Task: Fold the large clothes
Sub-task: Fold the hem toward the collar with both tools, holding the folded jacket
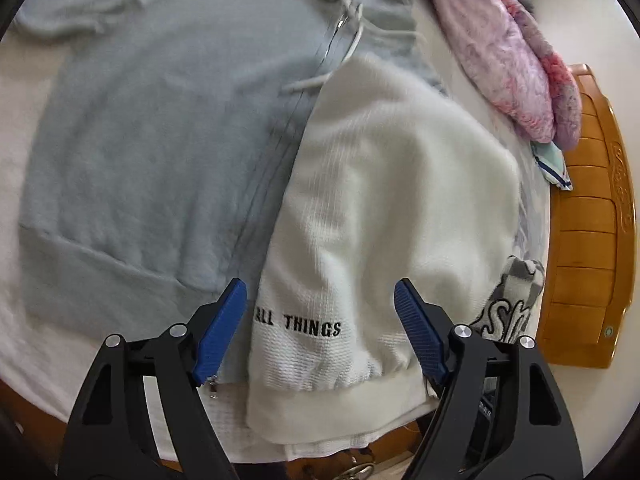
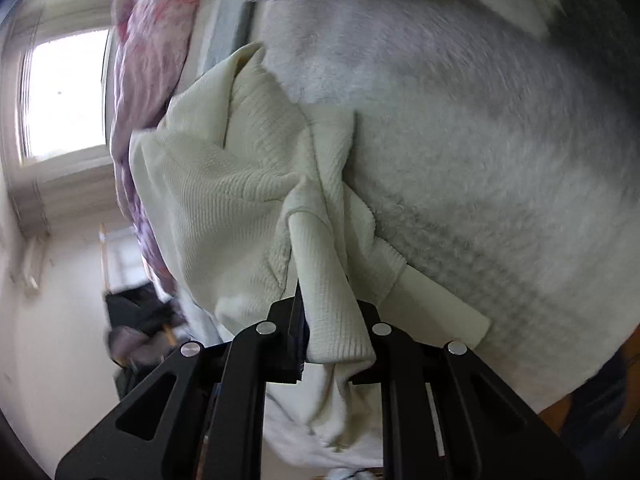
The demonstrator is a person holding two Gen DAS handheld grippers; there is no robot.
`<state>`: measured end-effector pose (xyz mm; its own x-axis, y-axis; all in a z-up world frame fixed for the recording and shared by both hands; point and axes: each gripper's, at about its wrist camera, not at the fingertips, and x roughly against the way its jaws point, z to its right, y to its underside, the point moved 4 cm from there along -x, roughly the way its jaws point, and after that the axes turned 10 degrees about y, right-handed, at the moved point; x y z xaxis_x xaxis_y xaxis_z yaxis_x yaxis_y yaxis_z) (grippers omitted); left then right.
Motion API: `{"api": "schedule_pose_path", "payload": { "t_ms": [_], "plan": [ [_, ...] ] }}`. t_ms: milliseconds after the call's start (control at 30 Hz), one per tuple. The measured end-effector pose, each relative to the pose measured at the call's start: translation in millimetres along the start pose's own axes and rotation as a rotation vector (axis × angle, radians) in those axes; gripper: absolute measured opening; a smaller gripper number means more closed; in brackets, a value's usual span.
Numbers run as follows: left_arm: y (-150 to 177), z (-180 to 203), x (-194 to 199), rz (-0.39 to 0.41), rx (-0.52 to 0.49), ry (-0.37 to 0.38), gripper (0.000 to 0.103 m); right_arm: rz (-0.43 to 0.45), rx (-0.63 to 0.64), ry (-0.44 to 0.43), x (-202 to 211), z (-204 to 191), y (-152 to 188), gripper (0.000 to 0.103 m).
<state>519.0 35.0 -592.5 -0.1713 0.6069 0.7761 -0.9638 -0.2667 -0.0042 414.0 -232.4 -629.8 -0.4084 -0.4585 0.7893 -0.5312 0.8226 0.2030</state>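
A cream knit sweater (image 1: 384,184) with black lettering "ALL THINGS" near its hem lies folded over the right half of a light blue zip hoodie (image 1: 152,152) spread flat on the bed. My left gripper (image 1: 320,312) is open, its blue pads either side of the sweater's hem, just above it. In the right wrist view my right gripper (image 2: 332,332) is shut on a bunched fold of the cream sweater (image 2: 224,184), which hangs and drapes from the jaws.
A white bed sheet (image 1: 24,128) covers the bed. A pink and purple fluffy blanket (image 1: 512,60) is piled at the far right. A wooden footboard (image 1: 588,216) borders the right side. A grey patterned cloth (image 1: 516,296) lies by it. A window (image 2: 64,92) shows left.
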Motion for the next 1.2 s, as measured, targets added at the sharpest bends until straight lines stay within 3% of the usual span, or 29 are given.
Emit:
{"api": "schedule_pose_path", "payload": {
  "t_ms": [133, 300, 400, 500, 567, 633, 767, 867, 1000, 1133, 1167, 1200],
  "plan": [
    [20, -13, -7, -0.012, 0.027, 0.027, 0.078, 0.009, 0.038, -0.025, 20, -2, 10, 0.009],
    [51, -19, -18, -0.07, 0.003, 0.047, 0.079, -0.003, 0.04, 0.085, 19, 34, 19, 0.009],
    [69, -22, -32, -0.105, -0.031, -0.004, 0.08, -0.015, 0.078, 0.129, 13, 37, 13, 0.013],
    [76, -28, -44, -0.121, -0.062, -0.079, 0.079, 0.048, 0.202, 0.246, 30, 9, 8, 0.033],
    [77, -31, -47, -0.118, -0.067, -0.082, 0.078, 0.11, 0.287, 0.289, 40, -6, 4, 0.056],
    [80, -30, -47, -0.115, -0.094, -0.075, 0.07, 0.126, 0.332, 0.305, 39, -10, -2, 0.058],
    [81, -34, -46, -0.125, -0.069, -0.031, 0.07, -0.007, 0.298, 0.223, 9, 5, -15, 0.062],
    [81, -35, -48, -0.146, -0.011, 0.016, 0.069, -0.058, 0.267, 0.188, -5, 15, -18, 0.063],
    [83, -50, -47, -0.168, 0.072, 0.081, 0.071, -0.095, 0.231, 0.141, -11, 24, -21, 0.066],
    [84, -54, -50, -0.158, 0.087, 0.082, 0.073, -0.108, 0.231, 0.117, -12, 23, -25, 0.07],
    [83, -53, -51, -0.156, 0.077, 0.073, 0.07, -0.113, 0.222, 0.101, -12, 24, -26, 0.072],
    [82, -49, -49, -0.155, 0.062, 0.071, 0.056, -0.114, 0.22, 0.095, -12, 22, -26, 0.072]
  ]
}}
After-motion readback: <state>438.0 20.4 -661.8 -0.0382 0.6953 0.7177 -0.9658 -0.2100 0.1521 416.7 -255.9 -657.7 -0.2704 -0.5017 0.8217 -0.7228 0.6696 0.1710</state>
